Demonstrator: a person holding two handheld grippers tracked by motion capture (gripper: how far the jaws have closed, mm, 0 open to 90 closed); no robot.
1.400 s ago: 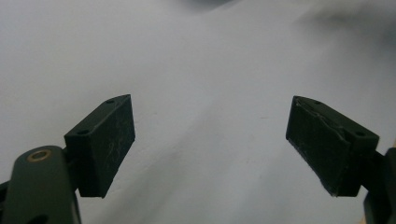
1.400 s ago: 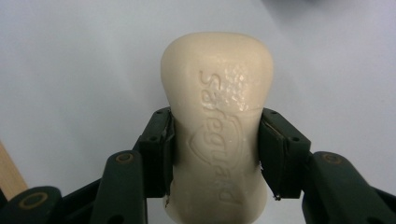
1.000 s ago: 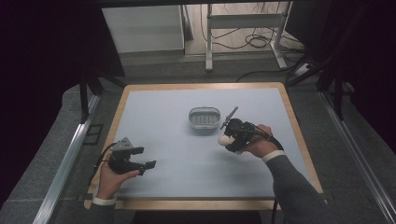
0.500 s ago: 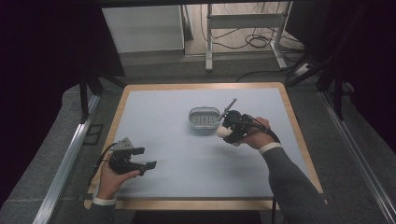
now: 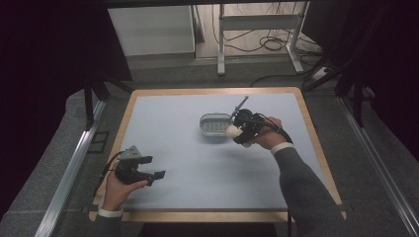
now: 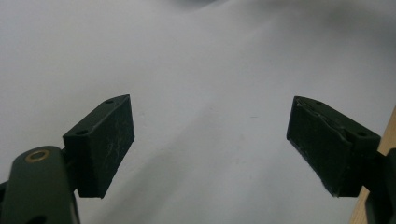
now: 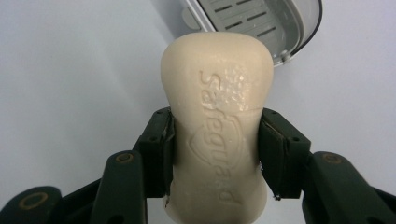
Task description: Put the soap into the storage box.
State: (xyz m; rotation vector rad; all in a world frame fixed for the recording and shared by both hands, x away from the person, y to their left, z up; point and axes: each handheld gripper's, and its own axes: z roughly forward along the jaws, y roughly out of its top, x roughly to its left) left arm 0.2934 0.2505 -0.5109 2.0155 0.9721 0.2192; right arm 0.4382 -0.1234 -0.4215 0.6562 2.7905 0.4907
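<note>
mostly pale blue mat (image 5: pixel 197 163), wooden table edge (image 5: pixel 212 92), dark floor (image 5: pixel 375 163)

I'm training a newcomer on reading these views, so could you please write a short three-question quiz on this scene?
1. True or false: the right gripper is shut on the soap bar.
2. What stands on the table just beyond the soap? A) a mug B) a slotted soap dish C) a sponge
3. How do the left gripper's jaws stand, and what is between them?

Key
1. True; its jaws press both sides of the bar.
2. B
3. Wide apart, with nothing between them but bare table.
</note>
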